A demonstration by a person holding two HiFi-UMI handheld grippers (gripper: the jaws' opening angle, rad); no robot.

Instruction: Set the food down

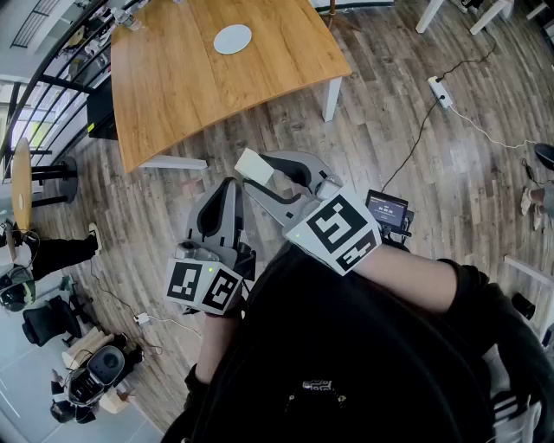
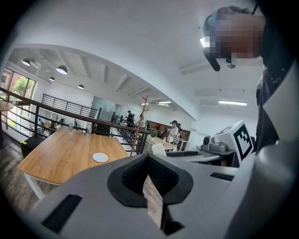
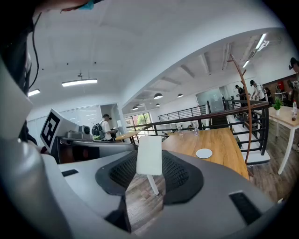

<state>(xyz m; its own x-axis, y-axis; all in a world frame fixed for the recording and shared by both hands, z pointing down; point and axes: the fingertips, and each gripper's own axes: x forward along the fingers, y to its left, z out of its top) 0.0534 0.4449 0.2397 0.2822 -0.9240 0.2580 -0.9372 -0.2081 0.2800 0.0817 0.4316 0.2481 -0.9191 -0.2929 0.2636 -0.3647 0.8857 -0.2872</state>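
A white food bar on a pale stick is held up in my right gripper, well above the wood floor. In the right gripper view the bar stands upright between the ribbed pads, with its stick pointing down into the gap. My left gripper is beside it, shut with nothing in it; only a thin slit shows at the left gripper. Ahead is a wooden table bearing a small white plate, which also shows as the plate and the plate.
A black railing runs past the table's left side. A power strip with cables lies on the floor at the right. White table legs stand at the top right. People stand far off beyond a wooden coat stand.
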